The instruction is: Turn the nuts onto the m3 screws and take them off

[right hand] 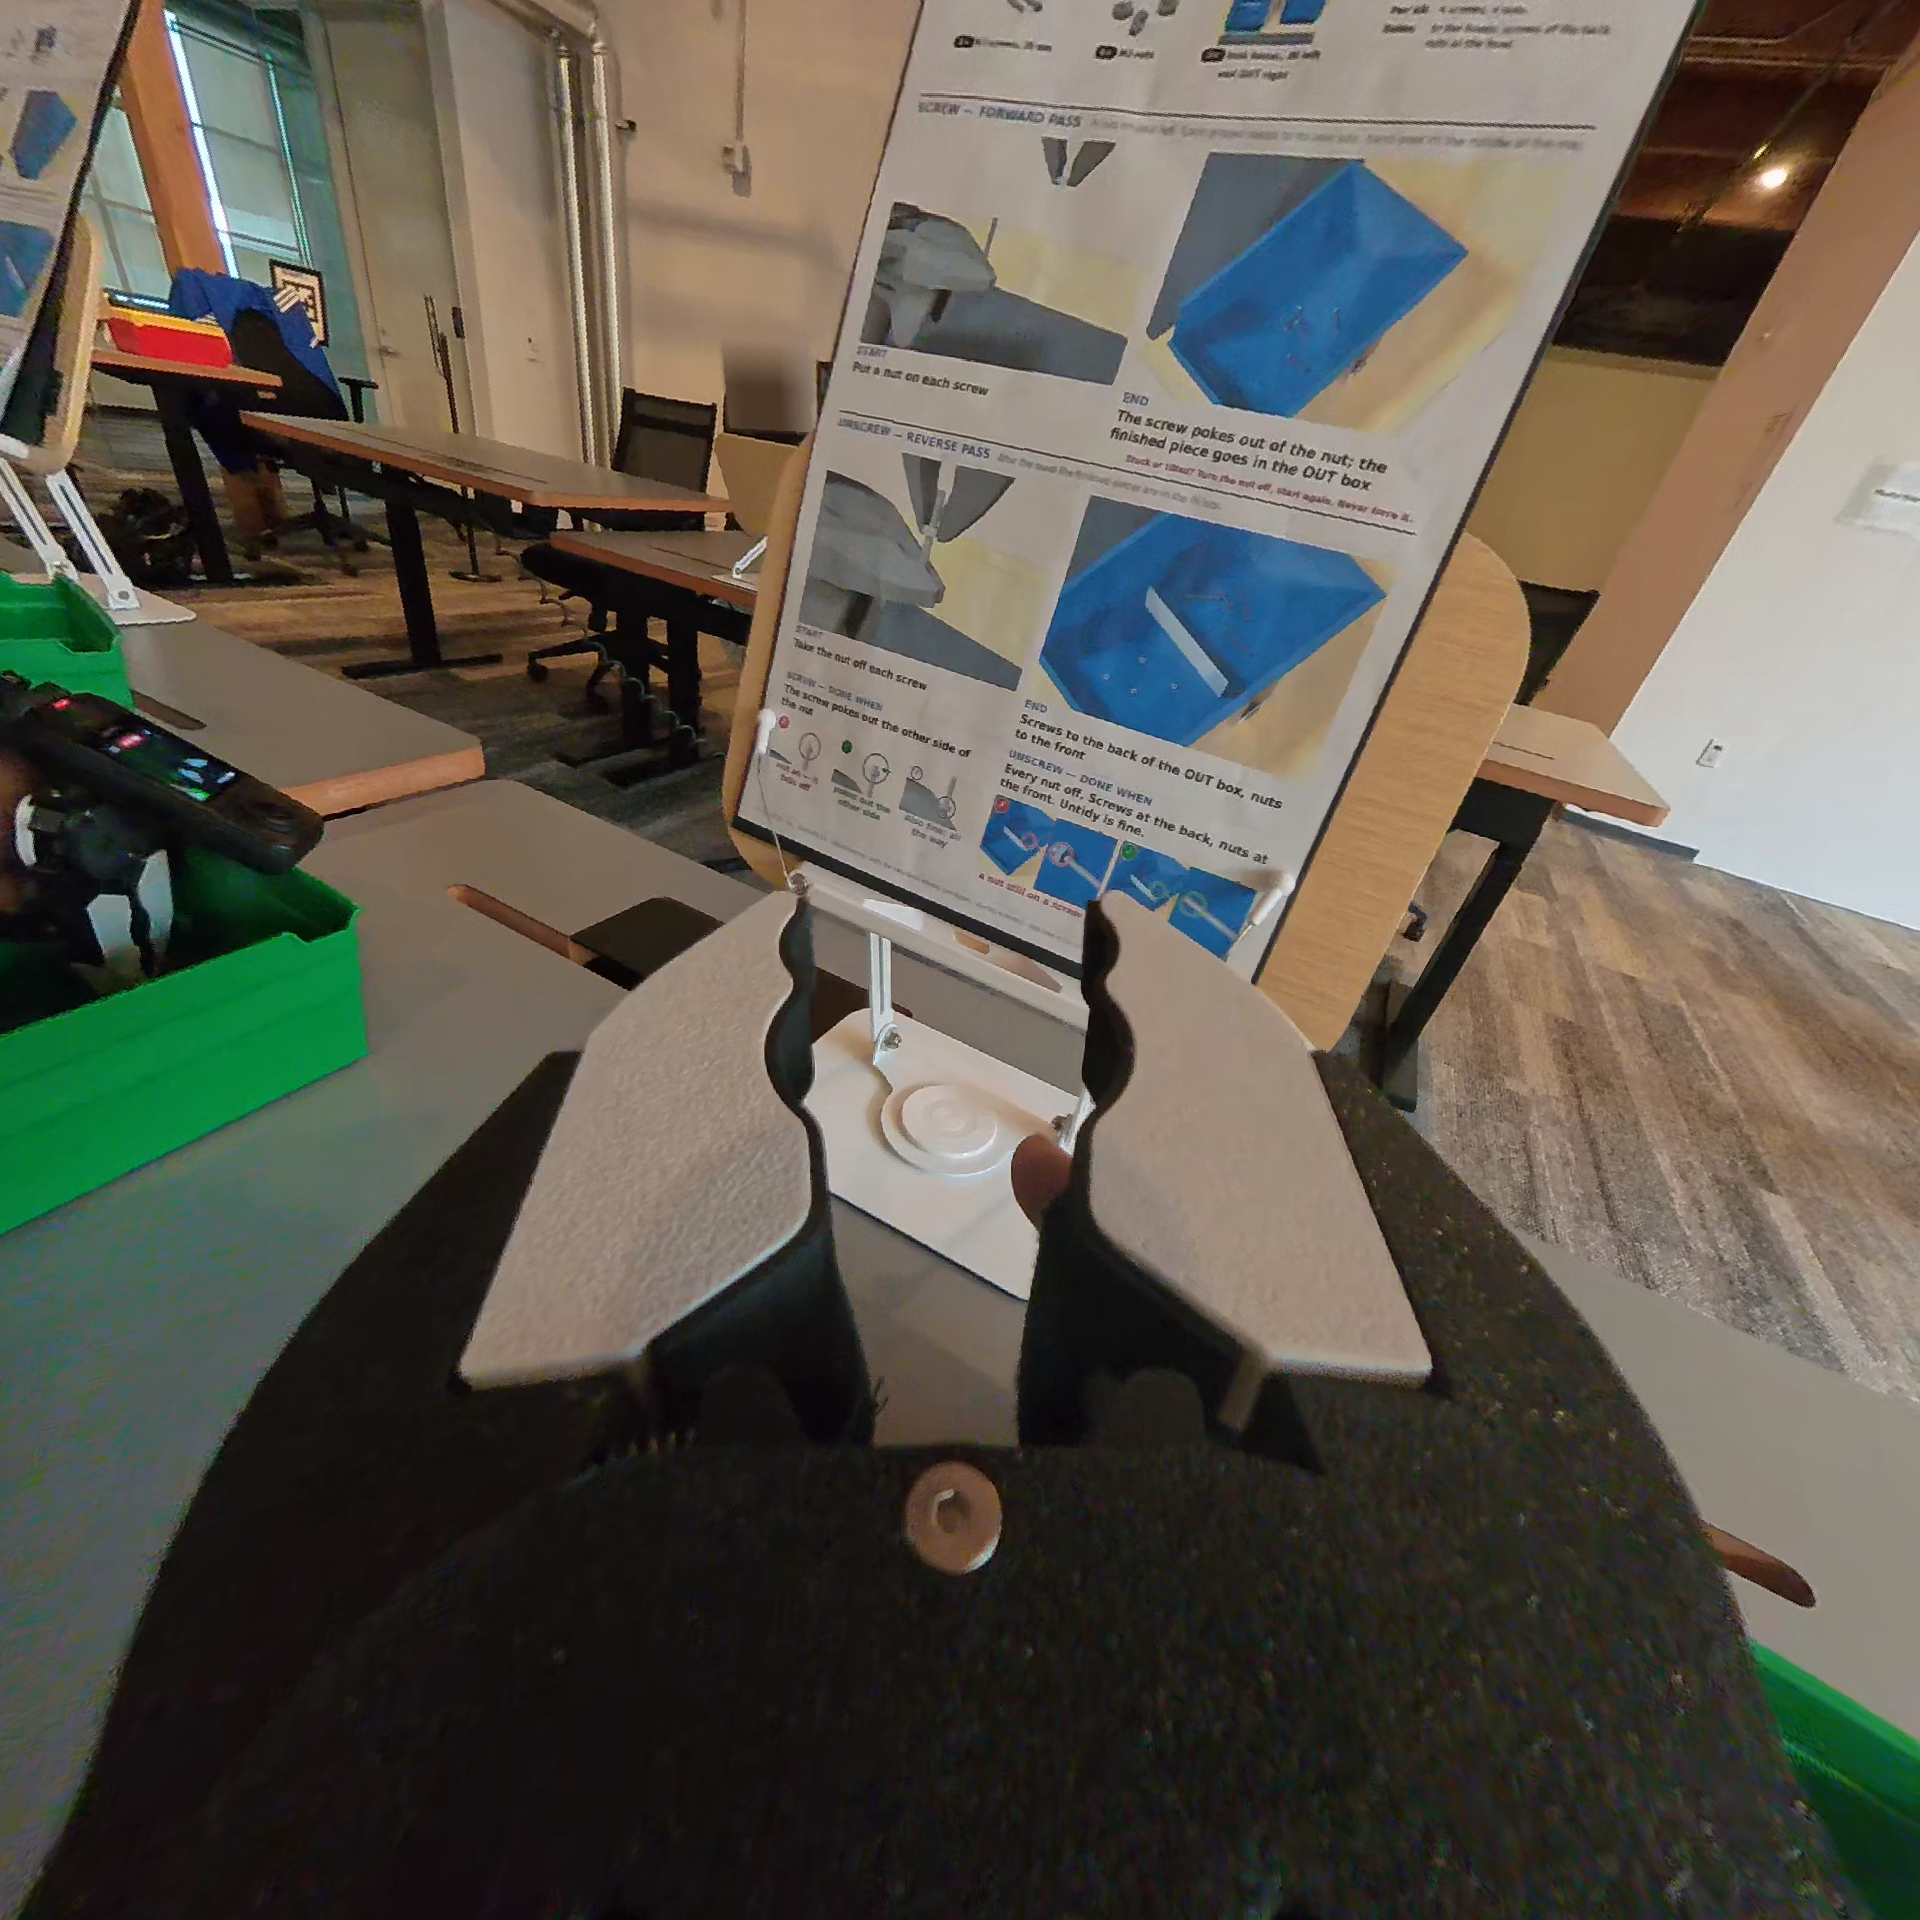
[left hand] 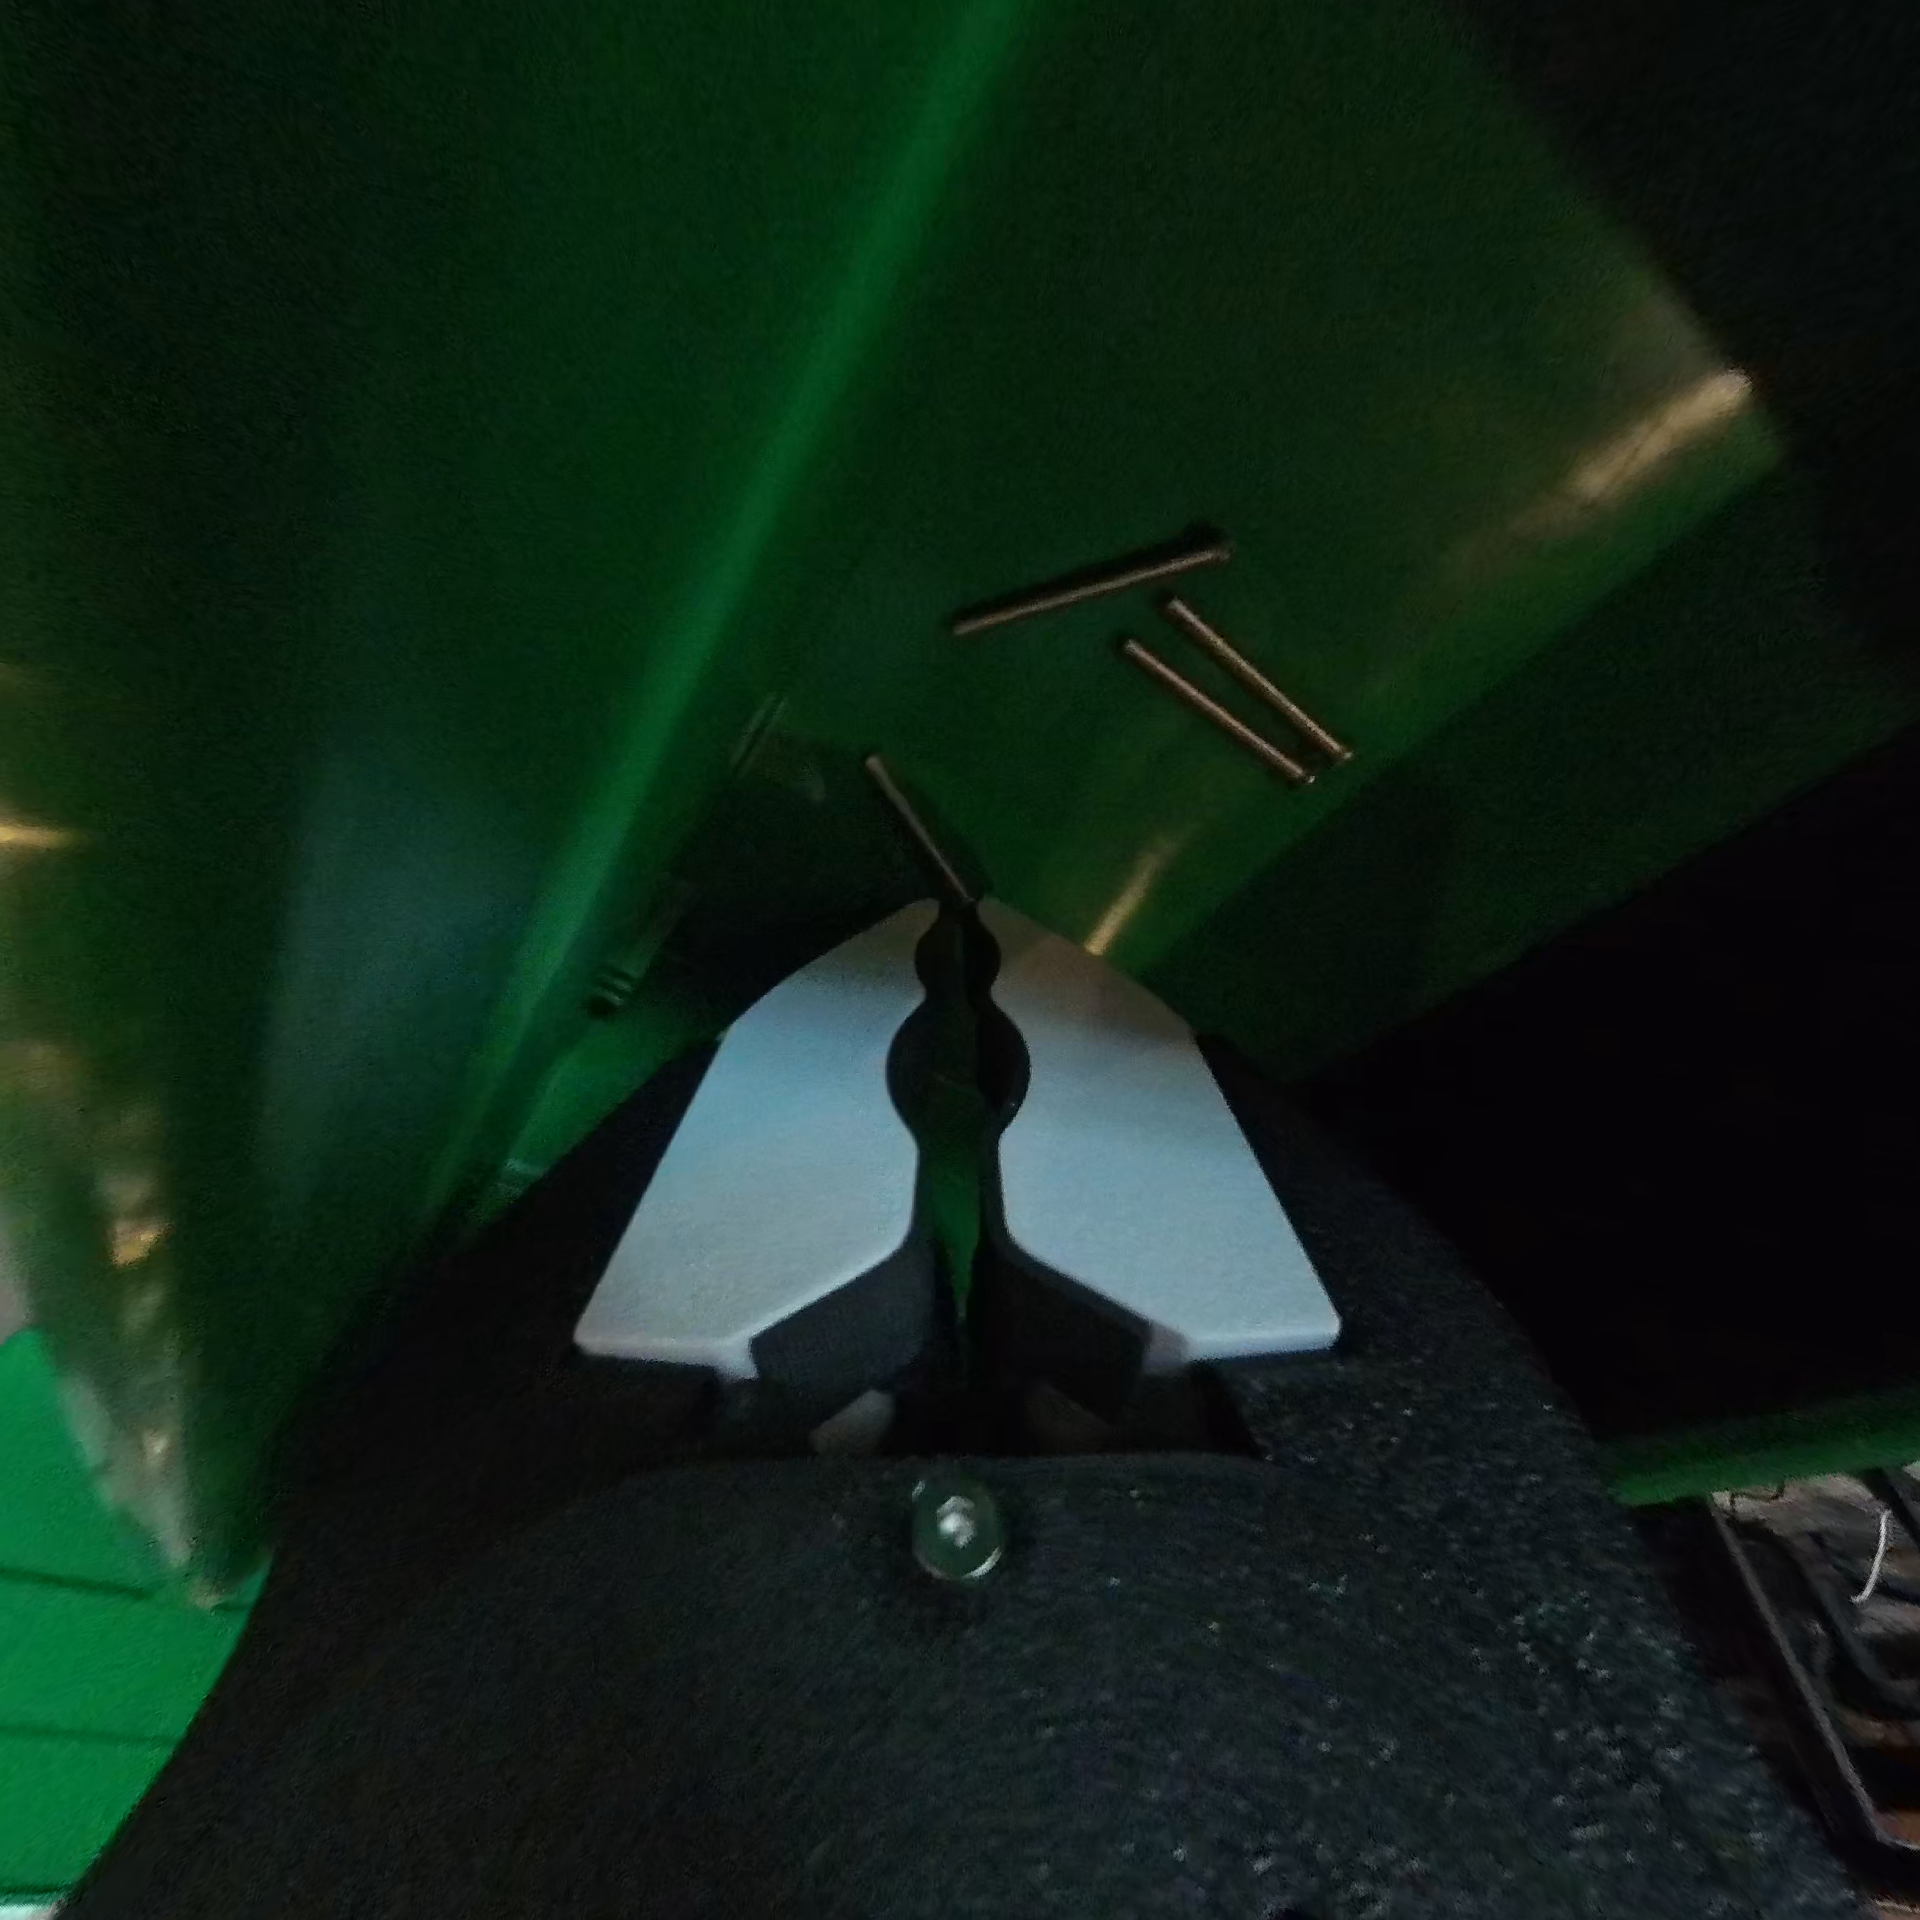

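Note:
In the left wrist view my left gripper (left hand: 961,906) is down inside a green box (left hand: 623,416). Its jaws are shut on the end of a thin metal screw (left hand: 920,826), which sticks out forward and to the left from the fingertips. Three more screws (left hand: 1091,592) (left hand: 1216,712) (left hand: 1257,681) lie on the box floor just beyond. In the right wrist view my right gripper (right hand: 940,920) is open and empty above the grey table (right hand: 312,1299). No nut shows in either view.
An instruction board (right hand: 1143,468) on a white stand (right hand: 935,1132) faces the right gripper. The green box (right hand: 187,1029) stands at the left with the other gripper's body (right hand: 156,769) in it. Another green edge (right hand: 1849,1766) shows at the lower right. Other tables and chairs stand behind. There is about 60 cm between the tips of the two grippers.

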`<state>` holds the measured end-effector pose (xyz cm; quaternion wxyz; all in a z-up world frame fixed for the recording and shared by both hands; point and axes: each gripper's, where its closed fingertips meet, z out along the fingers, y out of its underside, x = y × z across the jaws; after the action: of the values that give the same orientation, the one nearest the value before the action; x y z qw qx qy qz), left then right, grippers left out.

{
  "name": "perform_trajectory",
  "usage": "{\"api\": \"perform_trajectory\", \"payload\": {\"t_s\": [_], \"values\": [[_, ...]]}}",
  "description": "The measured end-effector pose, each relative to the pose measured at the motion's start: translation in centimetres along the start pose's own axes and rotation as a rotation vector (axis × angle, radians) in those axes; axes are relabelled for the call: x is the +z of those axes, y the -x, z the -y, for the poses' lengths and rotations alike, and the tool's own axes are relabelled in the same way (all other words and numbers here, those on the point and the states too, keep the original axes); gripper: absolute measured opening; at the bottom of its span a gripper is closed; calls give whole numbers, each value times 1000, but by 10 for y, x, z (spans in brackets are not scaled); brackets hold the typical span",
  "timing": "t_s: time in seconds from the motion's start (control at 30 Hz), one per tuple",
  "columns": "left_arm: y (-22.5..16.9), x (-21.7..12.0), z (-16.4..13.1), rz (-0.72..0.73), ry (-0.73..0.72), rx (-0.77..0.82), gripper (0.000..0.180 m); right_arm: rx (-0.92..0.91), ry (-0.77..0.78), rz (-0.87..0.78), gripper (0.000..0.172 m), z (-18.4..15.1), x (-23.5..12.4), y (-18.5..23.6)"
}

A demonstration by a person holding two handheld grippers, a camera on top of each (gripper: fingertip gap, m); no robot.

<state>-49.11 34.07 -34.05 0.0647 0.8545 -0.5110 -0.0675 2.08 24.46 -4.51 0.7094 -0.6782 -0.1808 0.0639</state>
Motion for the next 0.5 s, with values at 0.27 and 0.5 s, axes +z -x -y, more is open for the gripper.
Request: {"api": "perform_trajectory", "payload": {"t_s": [0.27, 0.5], "values": [[-14, 0, -1, -80, -28, -13, 0, 0, -1, 0, 49, 0, 0, 0], [-17, -22, -10, -100, -55, -2, 0, 15, -19, -13, 48, 3, -4, -7]]}}
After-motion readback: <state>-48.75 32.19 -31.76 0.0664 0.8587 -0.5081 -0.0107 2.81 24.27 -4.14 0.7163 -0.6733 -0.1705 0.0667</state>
